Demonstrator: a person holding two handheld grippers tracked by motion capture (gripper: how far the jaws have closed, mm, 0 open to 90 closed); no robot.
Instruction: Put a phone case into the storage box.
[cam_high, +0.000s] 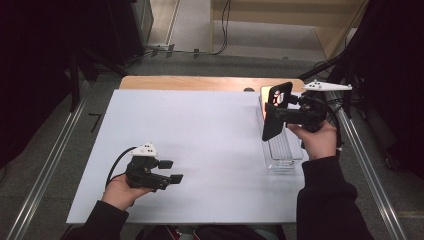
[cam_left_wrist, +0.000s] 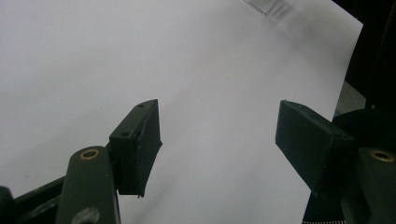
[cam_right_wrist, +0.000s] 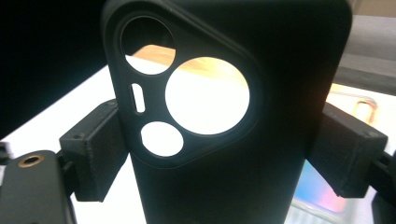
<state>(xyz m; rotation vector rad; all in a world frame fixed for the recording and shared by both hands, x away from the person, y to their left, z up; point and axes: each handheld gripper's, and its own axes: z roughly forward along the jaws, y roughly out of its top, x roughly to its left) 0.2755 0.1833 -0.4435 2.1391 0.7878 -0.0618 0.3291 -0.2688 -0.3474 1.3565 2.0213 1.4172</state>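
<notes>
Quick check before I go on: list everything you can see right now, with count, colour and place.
phone case: 1, black, with round camera cut-outs, clamped across its width in the right gripper, held above the tray at the table's right side.
tray: 1, clear plastic, long and narrow, on the table's right edge, under the case.
orange-lit item: 1, at the tray's far end behind the case; too hidden to name.
table sheet: 1, white, covers most of the table.
table top: 1, wood, bare strip at the far edge.
left gripper: 1, black with white cap, near left, jaws open on nothing above the sheet.
right gripper: 1, black, shut on the case.
hands: 2, dark sleeves, from the near edge.
</notes>
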